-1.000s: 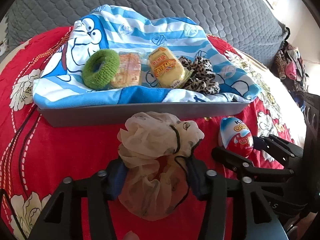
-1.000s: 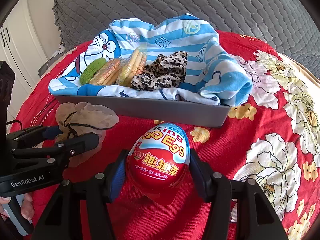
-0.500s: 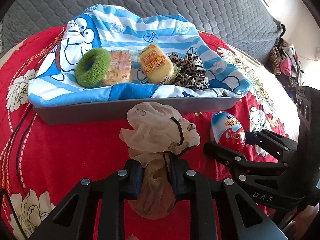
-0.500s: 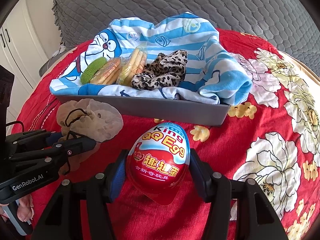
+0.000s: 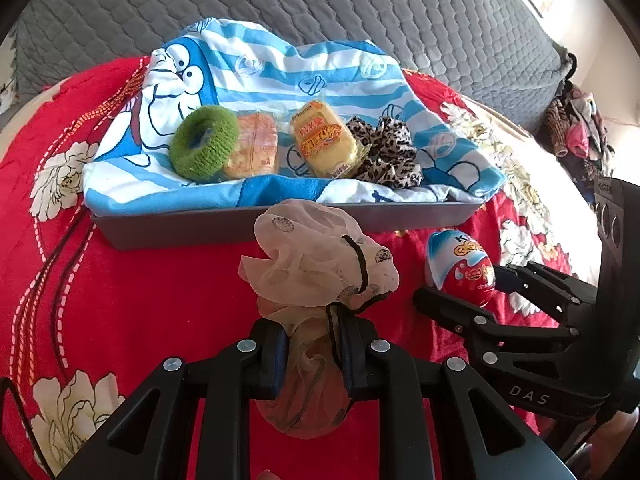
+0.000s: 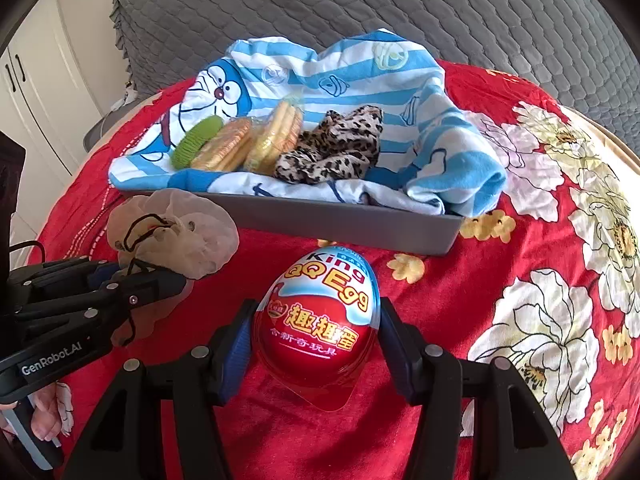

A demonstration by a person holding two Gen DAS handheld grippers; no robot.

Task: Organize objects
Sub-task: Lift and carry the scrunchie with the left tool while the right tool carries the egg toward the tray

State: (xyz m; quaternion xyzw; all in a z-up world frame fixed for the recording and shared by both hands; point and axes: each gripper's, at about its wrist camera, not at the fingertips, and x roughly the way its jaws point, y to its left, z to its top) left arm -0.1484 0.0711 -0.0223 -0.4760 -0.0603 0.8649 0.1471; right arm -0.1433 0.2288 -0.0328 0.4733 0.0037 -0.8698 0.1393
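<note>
Red floral bedspread [image 5: 132, 300], sheer beige scrunchie [image 5: 316, 268], glossy toy egg [image 6: 320, 320]

Red floral bedspread [image 6: 540, 288], grey quilted headboard [image 6: 360, 4], white wardrobe [image 6: 36, 92]

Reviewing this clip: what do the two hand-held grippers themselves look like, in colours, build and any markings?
Both are matte black plastic with open triangular cut-outs and silver screw heads. The left hand-held gripper has blue pads on the inner faces of its fingers, and its body reads "GenRobot.AI" in the right wrist view. The right hand-held gripper has the same blue pads; its side shows the letters "DAS". No cable on either gripper is clearly visible.
</note>
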